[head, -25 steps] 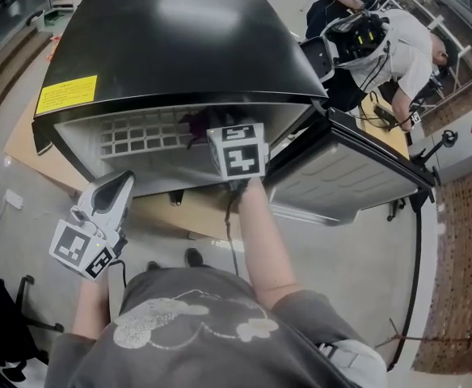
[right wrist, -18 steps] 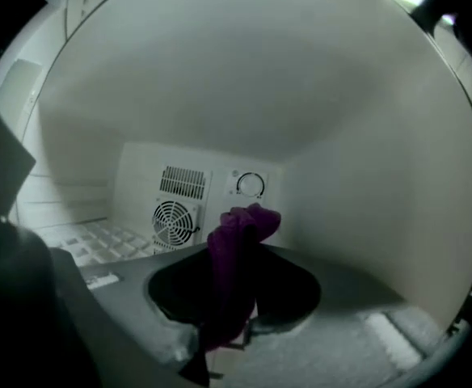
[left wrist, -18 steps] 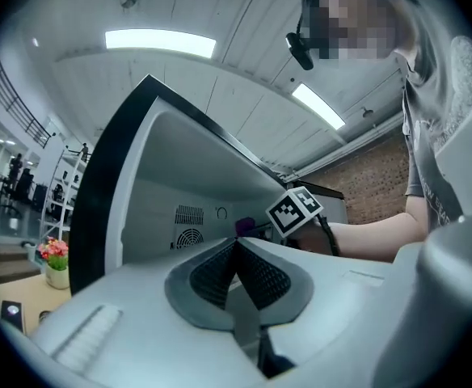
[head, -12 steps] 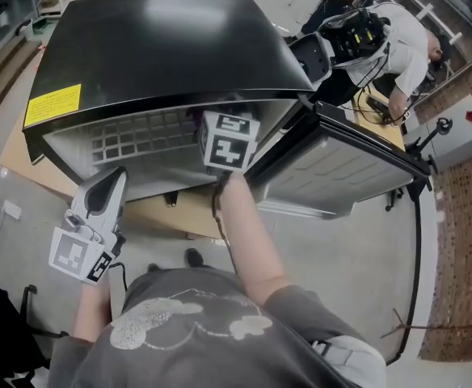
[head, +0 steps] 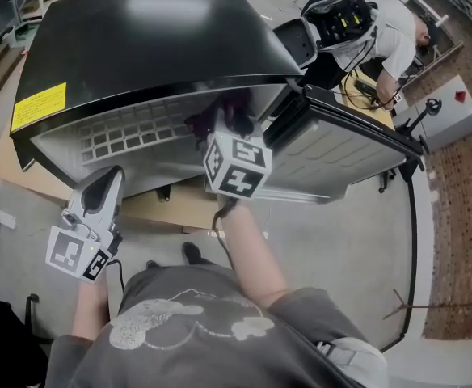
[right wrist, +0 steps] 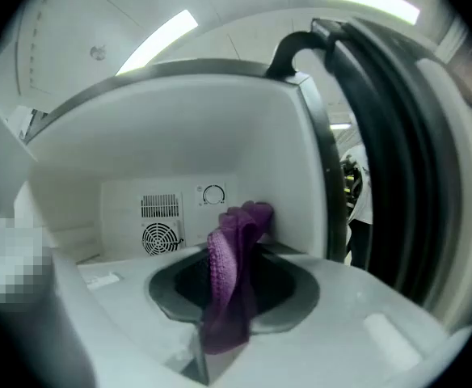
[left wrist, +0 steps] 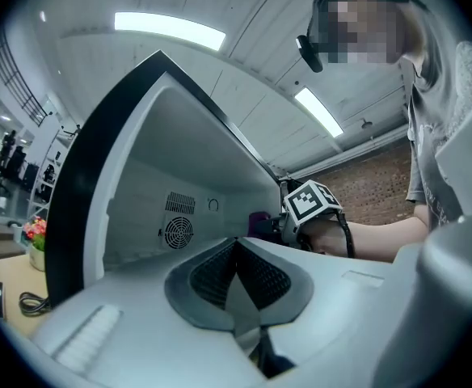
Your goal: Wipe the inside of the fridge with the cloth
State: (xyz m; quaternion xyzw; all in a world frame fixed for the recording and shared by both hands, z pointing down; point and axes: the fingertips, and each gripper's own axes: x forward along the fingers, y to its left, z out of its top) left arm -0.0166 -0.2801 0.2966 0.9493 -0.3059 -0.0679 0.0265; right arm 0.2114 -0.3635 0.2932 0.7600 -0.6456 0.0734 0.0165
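The fridge (head: 139, 39) has a black top and its door (head: 333, 148) swung open to the right. My right gripper (head: 224, 136) is at the mouth of the white interior (right wrist: 179, 136), shut on a purple cloth (right wrist: 232, 273) that hangs bunched between its jaws. In the head view the cloth (head: 224, 115) shows just inside the opening. My left gripper (head: 99, 196) hangs lower left, outside the fridge, and points toward it. In the left gripper view its jaws (left wrist: 238, 245) are shut with nothing in them.
A fan grille (right wrist: 162, 237) and a round dial (right wrist: 213, 195) sit on the fridge's back wall. The black door gasket (right wrist: 381, 136) runs along the right. The fridge stands on a wooden board (head: 163, 208). A person (head: 381, 31) bends over a desk at back right.
My right gripper has drawn back a little toward me and to the right with the cloth still in it. The left gripper has barely moved.
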